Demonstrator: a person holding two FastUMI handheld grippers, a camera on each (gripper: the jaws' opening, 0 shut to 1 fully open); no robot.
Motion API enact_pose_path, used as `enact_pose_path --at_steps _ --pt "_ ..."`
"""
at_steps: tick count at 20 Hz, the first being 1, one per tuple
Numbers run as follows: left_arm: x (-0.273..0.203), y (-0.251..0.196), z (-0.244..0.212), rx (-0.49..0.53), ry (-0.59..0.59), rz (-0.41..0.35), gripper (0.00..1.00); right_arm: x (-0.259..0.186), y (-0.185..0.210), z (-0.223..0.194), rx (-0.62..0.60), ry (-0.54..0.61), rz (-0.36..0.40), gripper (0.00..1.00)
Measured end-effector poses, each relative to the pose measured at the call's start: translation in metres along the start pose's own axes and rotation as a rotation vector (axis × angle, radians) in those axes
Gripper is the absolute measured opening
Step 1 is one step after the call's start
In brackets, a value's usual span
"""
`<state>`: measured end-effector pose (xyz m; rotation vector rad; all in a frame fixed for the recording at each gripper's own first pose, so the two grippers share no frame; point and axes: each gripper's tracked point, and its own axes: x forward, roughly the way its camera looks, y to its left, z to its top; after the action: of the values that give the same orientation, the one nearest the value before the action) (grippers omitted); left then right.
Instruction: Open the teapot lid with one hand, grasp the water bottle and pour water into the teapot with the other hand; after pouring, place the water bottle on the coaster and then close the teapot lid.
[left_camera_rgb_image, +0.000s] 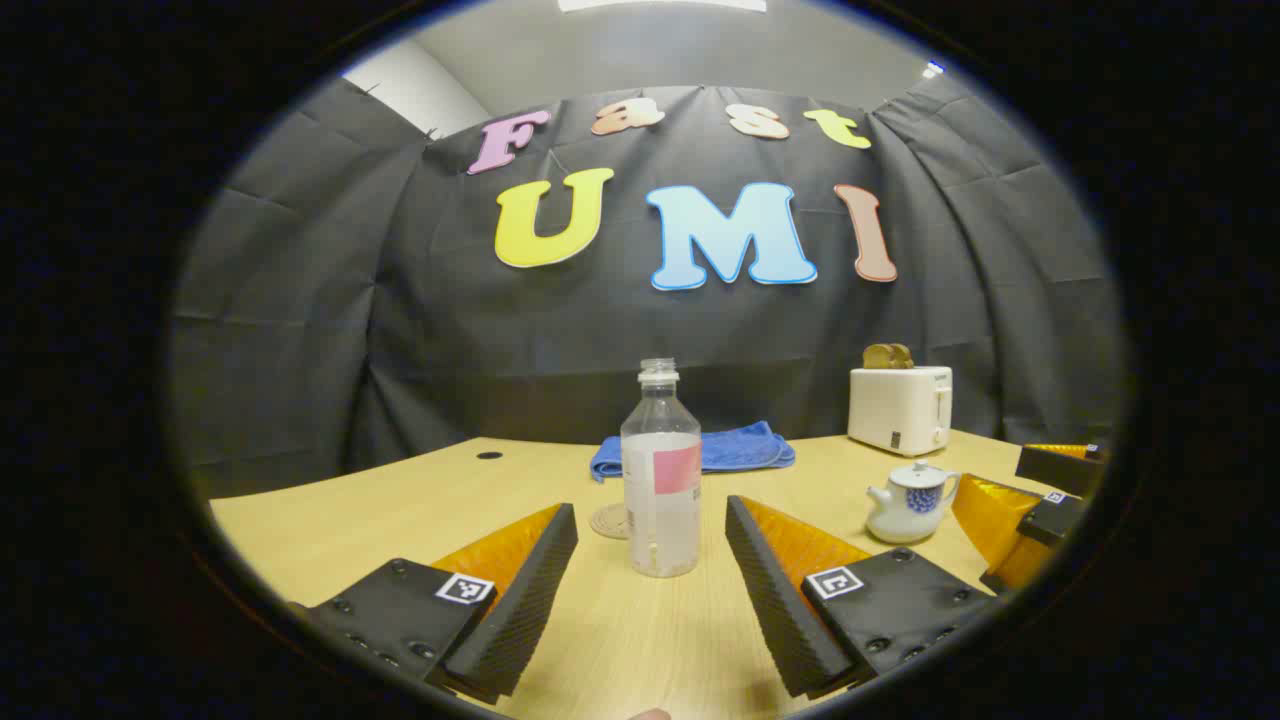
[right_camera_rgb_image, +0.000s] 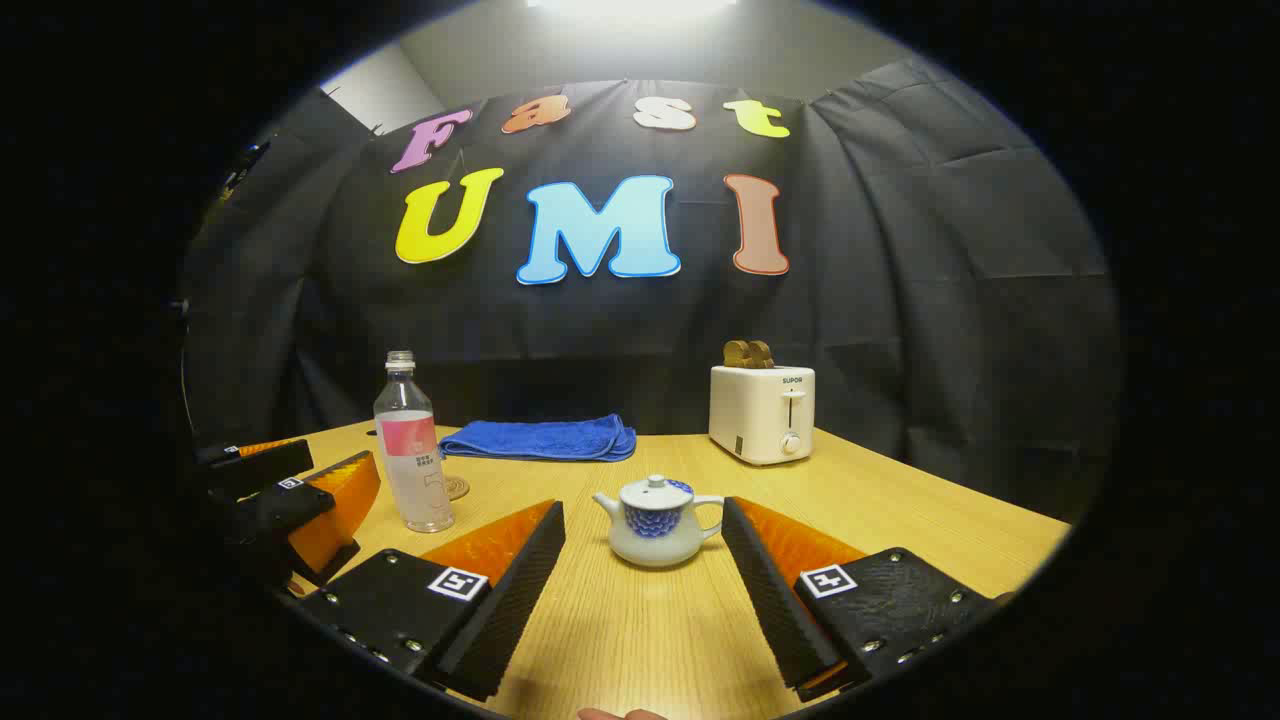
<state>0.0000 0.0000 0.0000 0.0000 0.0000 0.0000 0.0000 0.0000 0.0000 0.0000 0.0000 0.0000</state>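
Observation:
A clear uncapped water bottle (left_camera_rgb_image: 661, 480) with a pink label stands upright on the wooden table, just beyond my left gripper (left_camera_rgb_image: 651, 545), which is open with its fingers apart on either side. A round coaster (left_camera_rgb_image: 608, 521) lies behind the bottle to its left. The small white teapot (right_camera_rgb_image: 655, 522) with a blue pattern has its lid on and sits ahead of my right gripper (right_camera_rgb_image: 643, 545), which is open. The left gripper view has the teapot (left_camera_rgb_image: 908, 503) to the right, with the right gripper (left_camera_rgb_image: 1035, 500) beside it. The right gripper view has the bottle (right_camera_rgb_image: 411, 458), the coaster (right_camera_rgb_image: 457, 487) and the left gripper (right_camera_rgb_image: 290, 490) at left.
A folded blue towel (right_camera_rgb_image: 540, 438) lies at the back of the table (right_camera_rgb_image: 640, 630). A white toaster (right_camera_rgb_image: 762, 412) with bread in its slots stands at the back right. A small dark hole (left_camera_rgb_image: 489, 455) marks the tabletop at far left.

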Motion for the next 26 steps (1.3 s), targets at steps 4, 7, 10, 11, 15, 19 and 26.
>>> enact_pose_path --at_steps 4,7,10,11,15,19,26 --pt "-0.001 -0.007 -0.002 -0.003 0.0 -0.05 1.0 0.0 0.0 0.0 -0.001 0.001 0.0 0.98" --pt "-0.003 -0.009 -0.002 -0.004 -0.001 -0.07 1.0 0.0 0.0 0.0 -0.001 0.002 -0.001 0.98" --pt "-0.003 -0.01 -0.001 -0.003 -0.001 -0.071 1.0 0.0 0.0 0.0 -0.001 0.001 -0.001 0.98" --pt "-0.003 -0.009 -0.001 -0.003 -0.001 -0.072 1.0 0.0 0.0 0.0 -0.002 0.002 -0.001 0.98" --pt "-0.003 -0.009 -0.001 -0.003 -0.001 -0.072 1.0 0.001 -0.001 0.001 -0.001 0.0 -0.006 0.98" --pt "-0.003 -0.009 -0.001 -0.003 -0.001 -0.072 1.0 0.019 -0.007 0.001 0.001 0.006 -0.021 0.98" --pt "-0.003 -0.011 -0.001 -0.004 0.0 -0.08 1.0 0.059 -0.014 0.003 0.005 0.013 -0.037 0.97"
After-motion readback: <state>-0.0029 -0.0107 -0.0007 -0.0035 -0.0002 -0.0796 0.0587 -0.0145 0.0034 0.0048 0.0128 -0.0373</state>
